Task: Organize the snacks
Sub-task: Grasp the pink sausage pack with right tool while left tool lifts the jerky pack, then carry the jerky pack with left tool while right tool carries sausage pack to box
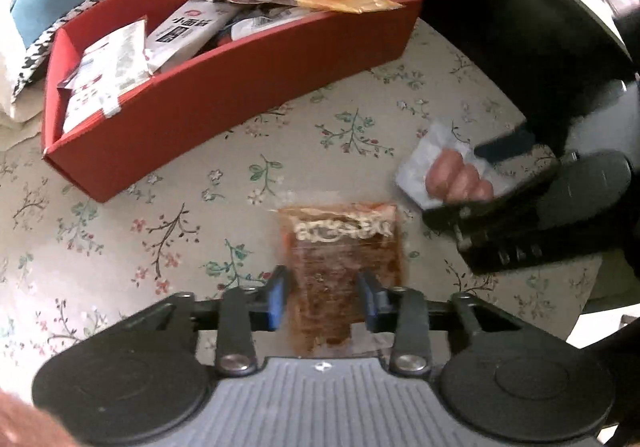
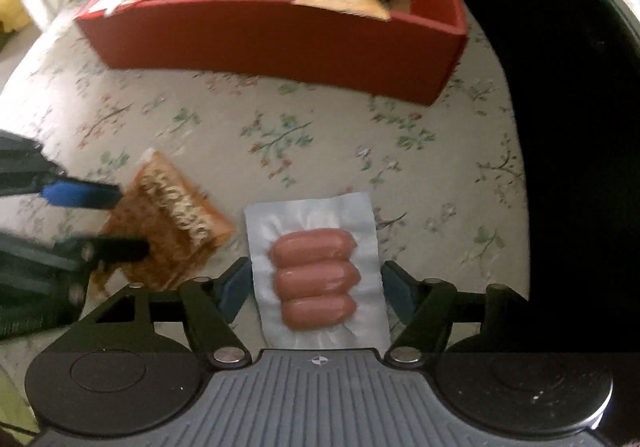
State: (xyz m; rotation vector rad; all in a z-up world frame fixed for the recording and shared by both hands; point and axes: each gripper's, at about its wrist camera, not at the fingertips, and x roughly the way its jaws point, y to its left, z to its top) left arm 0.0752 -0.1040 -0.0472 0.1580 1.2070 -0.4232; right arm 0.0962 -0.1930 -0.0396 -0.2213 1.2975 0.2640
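Floral tablecloth [image 2: 320, 119] with two snack packs before a red box [image 2: 280, 39].
Left gripper [image 1: 326, 297] points down, nearly closed on the brown snack pack [image 1: 344, 247]; right gripper [image 2: 316, 283], half open, straddles the sausage pack [image 2: 316, 271], both lengthwise along the fingers.

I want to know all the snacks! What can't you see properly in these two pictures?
- Red box, left wrist view: the lower snack packets are buried under the top ones.
- Brown snack packet, both views: motion blur makes its white lettering unreadable.
- Sausage pack, right wrist view: its near end runs behind the right gripper body.
- Left gripper, left wrist view: whether its pads press the brown packet.
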